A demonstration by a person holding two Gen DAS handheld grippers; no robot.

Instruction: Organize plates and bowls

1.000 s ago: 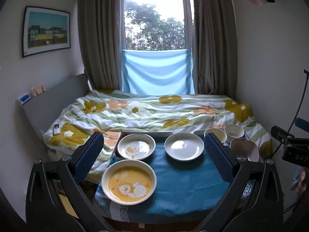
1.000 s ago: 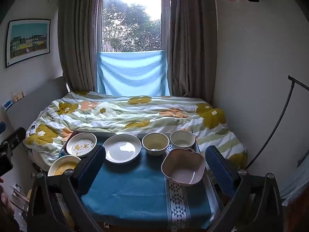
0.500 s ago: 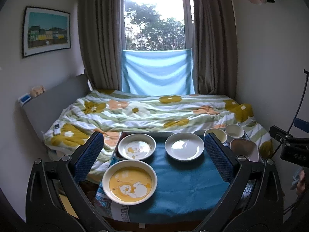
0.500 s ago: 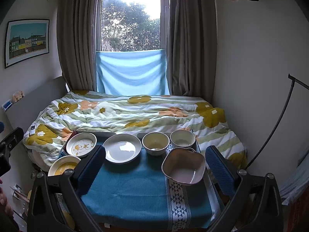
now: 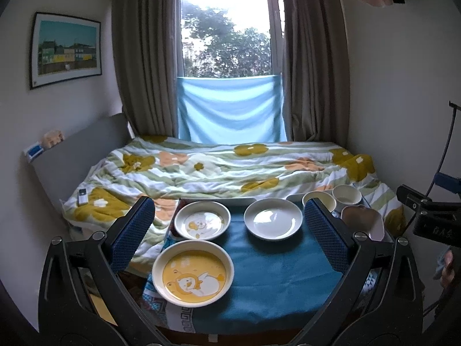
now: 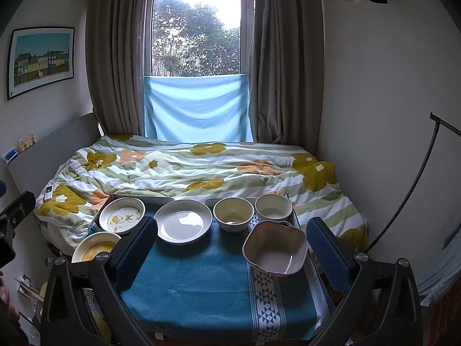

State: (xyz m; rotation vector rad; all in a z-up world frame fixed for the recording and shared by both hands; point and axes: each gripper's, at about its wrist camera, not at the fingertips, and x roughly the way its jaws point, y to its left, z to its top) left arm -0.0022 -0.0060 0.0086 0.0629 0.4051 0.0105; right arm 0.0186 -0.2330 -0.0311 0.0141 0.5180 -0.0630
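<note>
A: Along the bench's left edge, what's sorted?
B: Nothing. Near-left, the round yellow cartoon plate; behind it the small white cartoon plate; then the plain white plate, two cream bowls, and the squarish pink bowl lie separate.
A: Tools?
B: Left tool and right tool hover spread, empty.

yellow cartoon plate, plain white plate, teal cloth
</note>
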